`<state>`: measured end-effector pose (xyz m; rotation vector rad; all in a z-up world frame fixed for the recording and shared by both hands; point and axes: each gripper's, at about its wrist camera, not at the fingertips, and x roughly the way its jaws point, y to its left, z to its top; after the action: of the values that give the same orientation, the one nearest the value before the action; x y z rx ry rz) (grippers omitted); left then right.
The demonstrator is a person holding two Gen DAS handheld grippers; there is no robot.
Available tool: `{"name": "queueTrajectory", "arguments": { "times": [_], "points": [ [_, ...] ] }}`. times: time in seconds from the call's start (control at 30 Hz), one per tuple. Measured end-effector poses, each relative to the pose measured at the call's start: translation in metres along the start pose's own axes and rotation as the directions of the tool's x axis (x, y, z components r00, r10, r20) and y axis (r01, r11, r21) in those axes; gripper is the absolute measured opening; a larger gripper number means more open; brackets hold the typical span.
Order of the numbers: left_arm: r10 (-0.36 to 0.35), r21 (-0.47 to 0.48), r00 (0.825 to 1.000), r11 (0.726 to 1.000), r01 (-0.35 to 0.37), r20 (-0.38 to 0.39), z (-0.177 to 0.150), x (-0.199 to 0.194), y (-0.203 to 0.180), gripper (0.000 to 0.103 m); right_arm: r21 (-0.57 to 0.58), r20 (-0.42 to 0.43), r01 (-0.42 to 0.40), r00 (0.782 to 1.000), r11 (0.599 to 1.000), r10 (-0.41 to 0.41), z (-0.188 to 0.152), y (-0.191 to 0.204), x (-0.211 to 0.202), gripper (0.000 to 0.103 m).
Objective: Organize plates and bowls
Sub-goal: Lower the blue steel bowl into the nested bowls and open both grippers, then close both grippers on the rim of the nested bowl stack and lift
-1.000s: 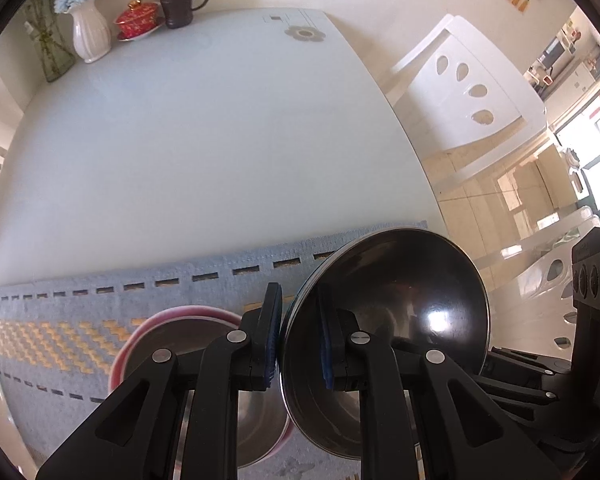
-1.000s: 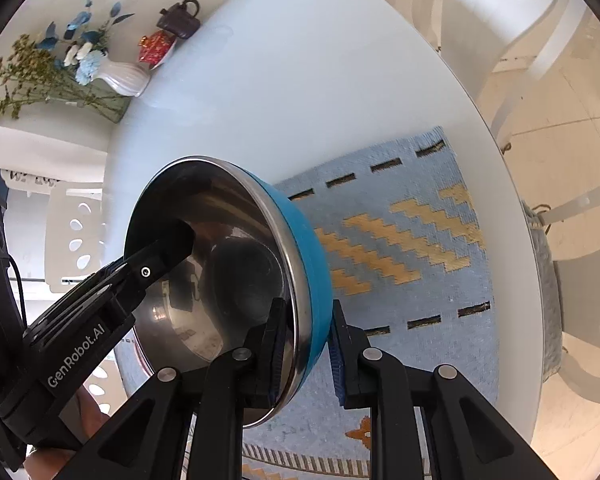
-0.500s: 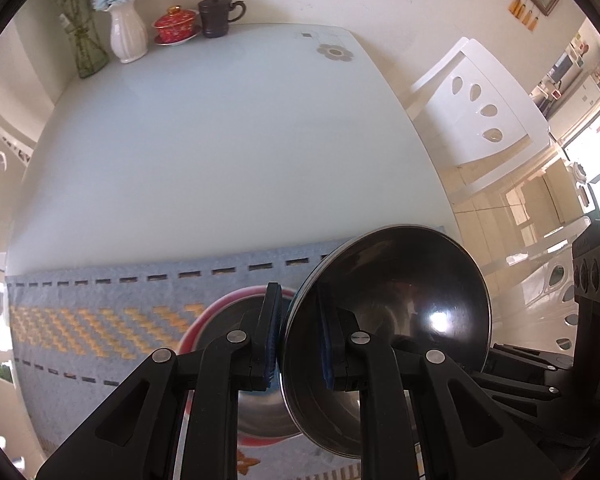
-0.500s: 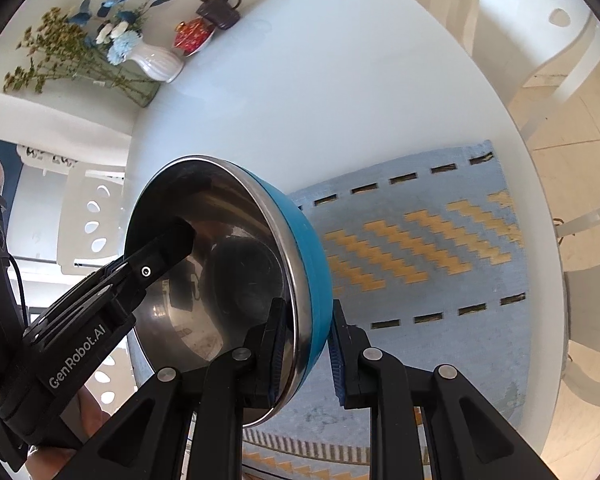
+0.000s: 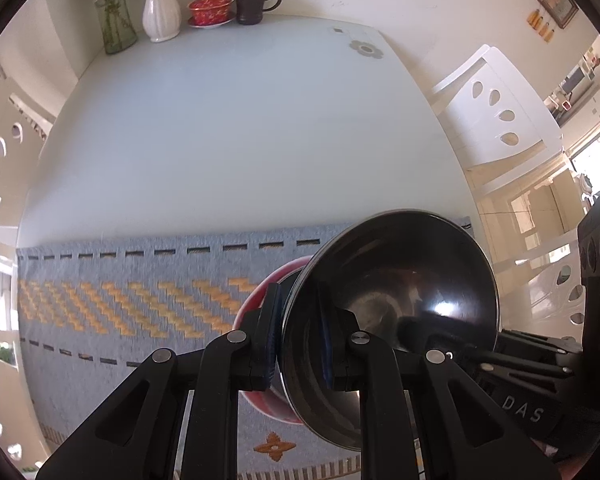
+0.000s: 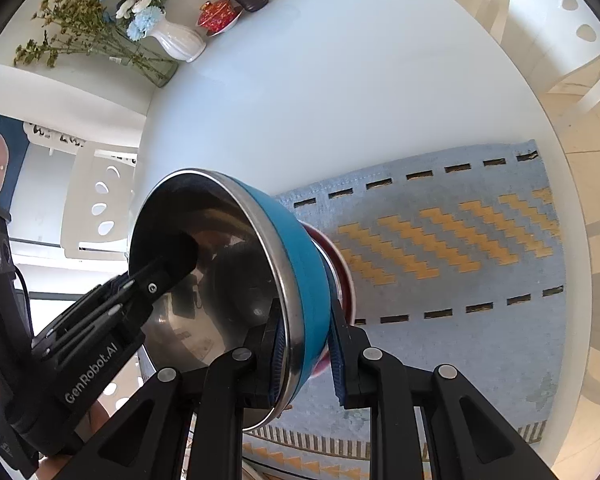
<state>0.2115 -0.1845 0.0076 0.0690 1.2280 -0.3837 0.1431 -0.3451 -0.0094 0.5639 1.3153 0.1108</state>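
- Two grippers carry one blue bowl [image 6: 300, 264]: the left gripper [image 5: 298, 336] pinches its steel rim on one side, and the right gripper [image 6: 304, 354] pinches the opposite rim.
- It hangs in the air just above the red bowl [image 5: 256, 312], which stands on the blue mat [image 5: 112, 304].
- To nest it well, I would level both hands together, centre it over the red bowl, then lower slowly.
- Its opening tilts toward the left side; being round, it has no long axis.
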Motion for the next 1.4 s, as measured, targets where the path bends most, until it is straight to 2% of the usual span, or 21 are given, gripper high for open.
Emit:
{"name": "queueTrajectory", "arguments": {
  "times": [0.27,0.5,0.87,1.03,1.17,1.2,1.27,1.33,1.4],
  "points": [
    [-0.028,-0.039,1.0,0.999,0.027,-0.01,-0.006,0.011,0.014,0.014,-0.005,-0.024,0.014,1.0,1.0,-0.014,0.002,0.003,0.015,0.019],
    [-0.036,-0.064,0.999,0.997,0.035,-0.019,-0.011,0.021,0.025,0.014,-0.014,-0.05,0.068,0.996,0.998,-0.069,0.005,0.003,0.031,0.019],
    [-0.039,-0.082,0.999,0.996,0.036,-0.029,-0.014,0.023,0.026,0.015,-0.029,-0.052,0.077,0.996,0.997,-0.079,0.008,0.001,0.031,0.019],
    [-0.04,-0.094,0.999,0.995,0.037,-0.035,-0.02,0.021,0.029,0.015,-0.043,-0.058,0.127,0.99,0.991,-0.13,0.007,0.004,0.03,0.019],
    [-0.031,-0.111,0.999,0.993,0.027,-0.038,-0.023,0.018,0.034,0.015,-0.019,-0.068,0.09,0.994,0.996,-0.091,0.006,-0.002,0.029,0.02],
    [-0.029,-0.12,0.999,0.992,0.025,-0.039,-0.023,0.017,0.036,0.017,-0.014,-0.076,0.082,0.994,0.997,-0.083,0.006,-0.004,0.029,0.02],
    [-0.023,-0.134,0.999,0.991,0.017,-0.041,-0.023,0.016,0.04,0.03,-0.011,-0.085,0.076,0.993,0.997,-0.077,0.005,-0.005,0.029,0.02],
    [-0.02,-0.152,0.999,0.988,0.014,-0.039,-0.023,0.015,0.046,0.031,-0.018,-0.091,0.071,0.993,0.997,-0.073,0.004,-0.006,0.029,0.021],
    [-0.039,-0.174,0.998,0.984,0.031,-0.042,-0.024,0.015,0.053,0.032,-0.039,-0.093,0.075,0.993,0.996,-0.078,0.005,-0.007,0.027,0.027]
  ]
}}
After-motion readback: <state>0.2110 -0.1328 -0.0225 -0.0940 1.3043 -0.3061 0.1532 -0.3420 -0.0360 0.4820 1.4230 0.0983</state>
